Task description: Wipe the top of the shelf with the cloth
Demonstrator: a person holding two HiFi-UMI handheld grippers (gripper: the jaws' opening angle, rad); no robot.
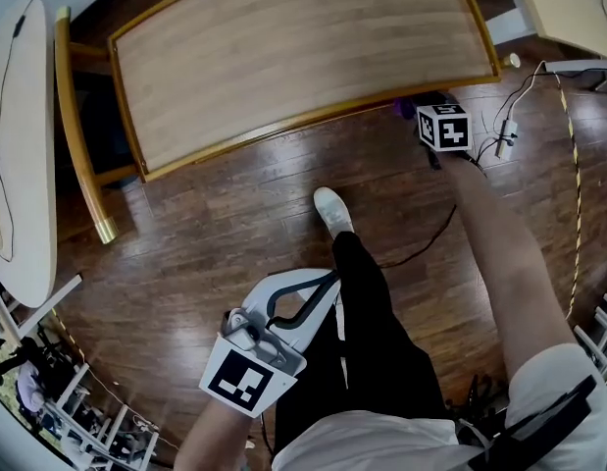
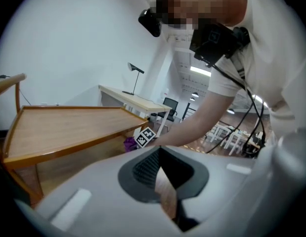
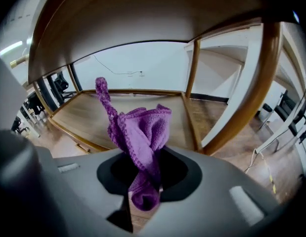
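Left hand-held gripper (image 2: pixel 159 161) seems clenched empty; right hand-held gripper (image 3: pixel 149 174) clamps cloth (image 3: pixel 141 131), barely visible overhead.

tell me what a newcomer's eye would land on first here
The purple cloth bunched in the right tongs, held low by the front right corner of the wooden shelf top. That top fills the upper head view, while the left tongs, shut and empty, sit by the person's leg.

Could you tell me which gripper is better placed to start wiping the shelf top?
Right: the right gripper holds the cloth at the shelf; the left gripper is empty, well back.
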